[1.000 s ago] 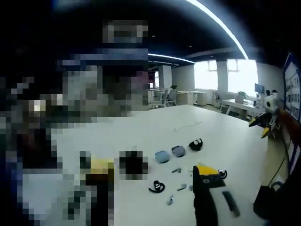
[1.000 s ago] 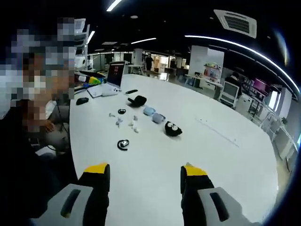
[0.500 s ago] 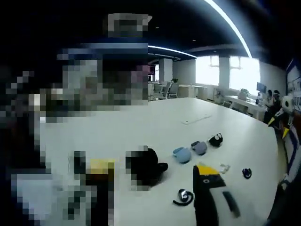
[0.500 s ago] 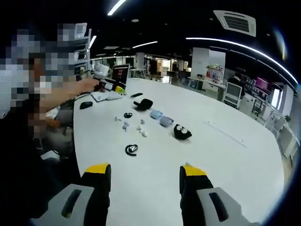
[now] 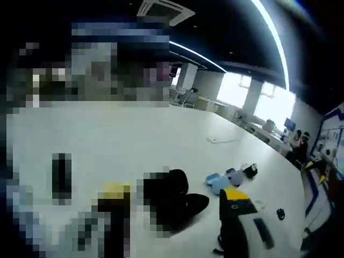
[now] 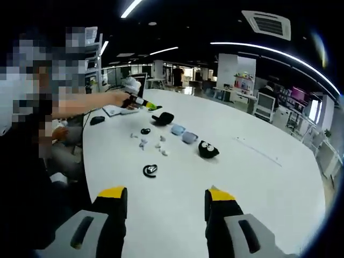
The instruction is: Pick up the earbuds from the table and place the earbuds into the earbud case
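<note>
- The right gripper point(image 6: 164, 207) hangs over the near edge of the white table point(image 6: 258, 188), jaws apart and holding nothing (bare tabletop lies ahead of it).
- Farther on, left of centre, small white earbuds point(image 6: 144, 143) lie scattered beside a black ear hook point(image 6: 150, 171).
- Just beyond sit two pale blue cases point(image 6: 183, 134) and a black pouch point(image 6: 163, 118).
- The left gripper point(image 5: 174, 201) hovers over that pouch, jaws apart; the far side of the table is open.

White table point(image 6: 258, 177) — black pouch point(image 6: 163, 118), laptop point(image 6: 119, 109).
</note>
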Demonstrator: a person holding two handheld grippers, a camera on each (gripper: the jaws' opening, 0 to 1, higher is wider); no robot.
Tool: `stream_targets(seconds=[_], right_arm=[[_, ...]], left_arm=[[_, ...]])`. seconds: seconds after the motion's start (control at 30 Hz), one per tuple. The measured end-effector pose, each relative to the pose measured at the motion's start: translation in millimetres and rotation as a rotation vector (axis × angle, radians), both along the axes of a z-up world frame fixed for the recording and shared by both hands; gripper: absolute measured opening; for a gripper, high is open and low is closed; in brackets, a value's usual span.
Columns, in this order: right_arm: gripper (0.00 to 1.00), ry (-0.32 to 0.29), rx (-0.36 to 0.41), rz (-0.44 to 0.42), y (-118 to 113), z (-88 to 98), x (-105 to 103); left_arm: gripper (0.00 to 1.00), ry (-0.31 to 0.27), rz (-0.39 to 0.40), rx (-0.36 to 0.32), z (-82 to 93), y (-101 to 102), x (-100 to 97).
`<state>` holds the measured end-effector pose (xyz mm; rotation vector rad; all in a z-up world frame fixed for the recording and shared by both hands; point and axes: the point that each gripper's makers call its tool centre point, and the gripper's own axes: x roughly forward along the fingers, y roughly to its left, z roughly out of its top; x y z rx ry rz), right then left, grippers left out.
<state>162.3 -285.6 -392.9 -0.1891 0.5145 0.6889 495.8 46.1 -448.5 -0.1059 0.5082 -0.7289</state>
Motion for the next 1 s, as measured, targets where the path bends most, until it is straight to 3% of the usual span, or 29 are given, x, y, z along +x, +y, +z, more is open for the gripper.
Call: stream_targets(seconds=[0.1, 0.23, 0.37, 0.67, 1.0], right_arm=[[0.56, 0.002, 0.0, -0.009, -1, 1.0, -1], [0.56, 0.017, -0.011, -0.016, -3, -2.2, -5], [0.56, 0.03, -0.013, -0.026, -4, -6.1, -4], [0.56, 0.042, -0.009, -0.037, -3, -8.7, 2], [0.56, 0.051, 0.001, -0.045, -1, -12.4, 6]], left_arm=[[0.68, 0.028, -0.003, -0.042, -9.1, -2, 10.1], [0.68, 0.027, -0.017, -0.034, -18.8, -6, 15.9], [0.65, 0.04, -0.044, -0.068, -23.2, -17, 19.6], [0.6, 0.068, -0.09, -0.055, -37.6, -23, 36.0], [0.43, 0.092, -0.124, -0.079, -42.6, -19, 40.7]])
